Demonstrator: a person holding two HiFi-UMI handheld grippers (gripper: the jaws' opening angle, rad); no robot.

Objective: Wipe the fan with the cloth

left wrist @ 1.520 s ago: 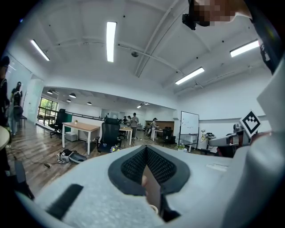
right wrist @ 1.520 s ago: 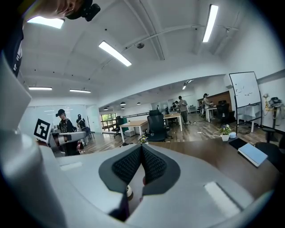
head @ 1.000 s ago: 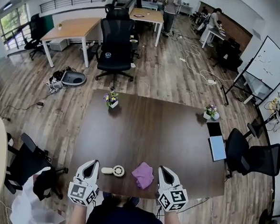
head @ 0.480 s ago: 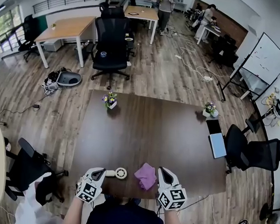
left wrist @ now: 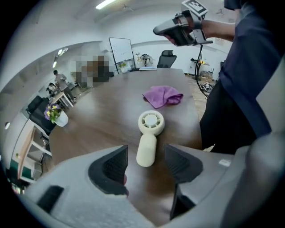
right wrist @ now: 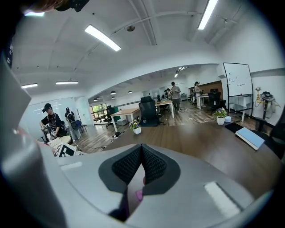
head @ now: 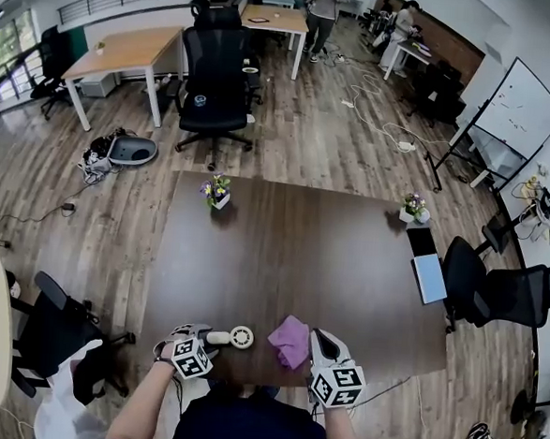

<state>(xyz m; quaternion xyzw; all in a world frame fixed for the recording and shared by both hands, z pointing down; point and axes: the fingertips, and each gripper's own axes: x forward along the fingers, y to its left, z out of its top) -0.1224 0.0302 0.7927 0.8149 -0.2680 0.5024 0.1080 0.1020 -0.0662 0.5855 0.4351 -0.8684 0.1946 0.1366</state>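
Two grippers hang at the near edge of the table (head: pixel 301 253). The right gripper (right wrist: pixel 141 162), jaws shut and empty, hides all but a sliver of the purple cloth (head: pixel 291 341) from its own camera. Since a second ago the left gripper (left wrist: pixel 145 164) has dropped and tilted down, its jaws just opening partway astride the handle of the white fan (left wrist: pixel 150 124), clear of it, left of the cloth.

The fan (left wrist: pixel 149 133) is smooth, matt cream plastic. The cloth (left wrist: pixel 162 95) is soft, crumpled purple fabric. The worktop (left wrist: pixel 102 120) is dark wood with a faint sheen, the floor (head: pixel 309 141) wood planks.
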